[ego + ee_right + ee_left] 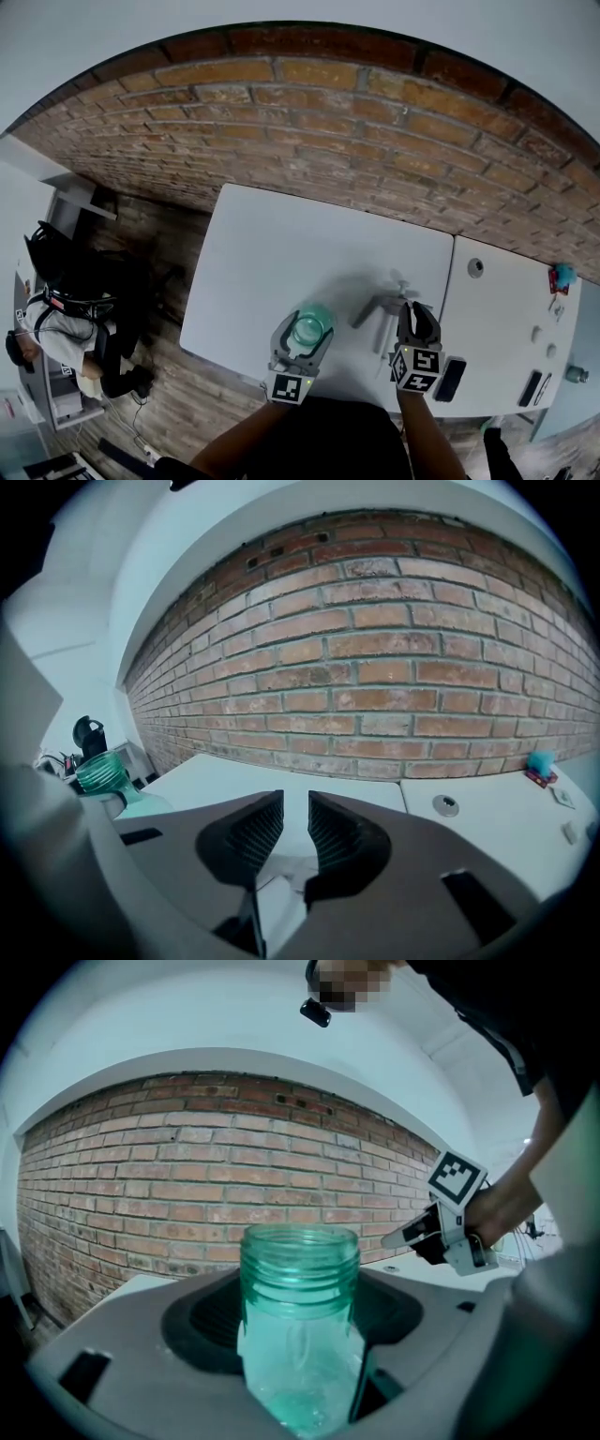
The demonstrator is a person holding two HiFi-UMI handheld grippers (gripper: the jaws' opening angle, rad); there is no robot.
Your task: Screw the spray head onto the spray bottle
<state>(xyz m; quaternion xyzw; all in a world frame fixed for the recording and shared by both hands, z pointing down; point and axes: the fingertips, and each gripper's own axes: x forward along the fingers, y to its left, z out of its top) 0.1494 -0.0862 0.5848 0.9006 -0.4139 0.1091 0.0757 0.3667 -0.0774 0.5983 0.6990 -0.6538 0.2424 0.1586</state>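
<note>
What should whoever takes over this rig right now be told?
Left gripper: shut on the green bottle, threaded neck bare.
Right gripper: jaws slightly apart, gripping nothing, low over the white table.
Spray head: lying on the table beside the right gripper, not held.
Done: bottle held ready.
Left: pick up the spray head, seat it on the neck, screw it on.

left gripper (307, 330) clamped, right gripper (417, 317) slightly parted

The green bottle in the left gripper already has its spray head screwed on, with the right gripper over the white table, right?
No: the left gripper view shows the green bottle with its threaded neck bare. The spray head lies on the white table by the right gripper; the rest holds.
</note>
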